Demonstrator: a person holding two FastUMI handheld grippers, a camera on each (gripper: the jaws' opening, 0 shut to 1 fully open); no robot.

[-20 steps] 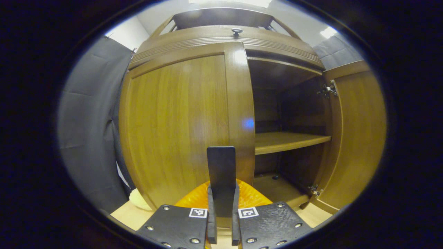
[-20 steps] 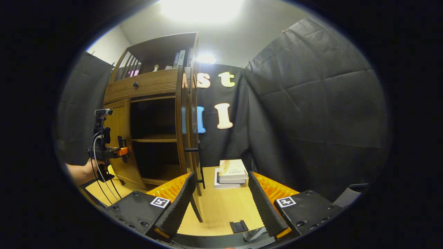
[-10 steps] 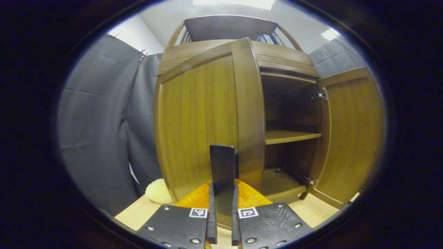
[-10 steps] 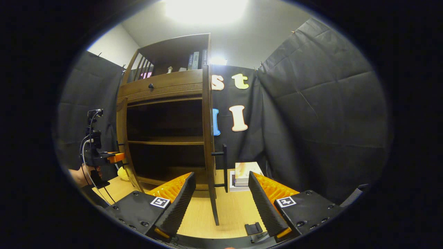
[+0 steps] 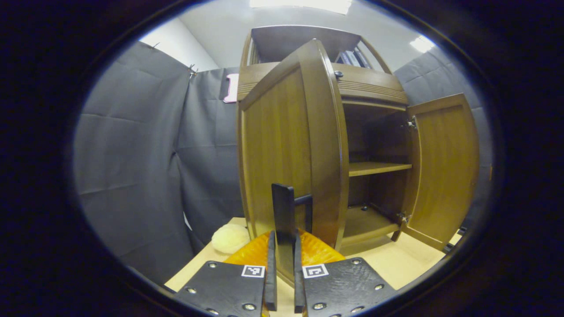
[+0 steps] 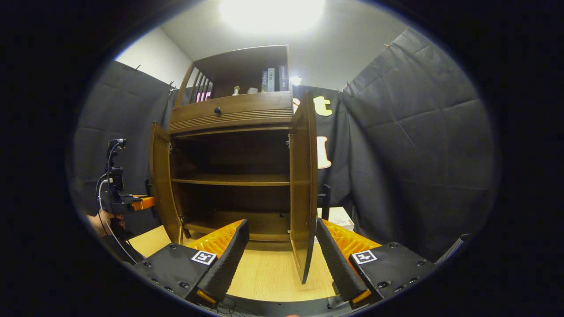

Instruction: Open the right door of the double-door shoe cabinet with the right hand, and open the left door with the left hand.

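Brown wooden shoe cabinet (image 6: 233, 114) stands with left door (image 5: 286, 145) and right door (image 6: 303, 176) open.

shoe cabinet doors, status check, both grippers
Left hand-held gripper shut on left door handle, left door swung wide. Right hand-held gripper open, right door open. Nothing blocking.

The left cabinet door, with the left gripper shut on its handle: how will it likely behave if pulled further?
The left door looks like a stiff wood panel, so it should swing as one piece rather than flex. Hung along one edge like the right door with its visible hinges, it will likely follow an arc. The bar handle is slim and smooth between the left gripper jaws, so it might slip.
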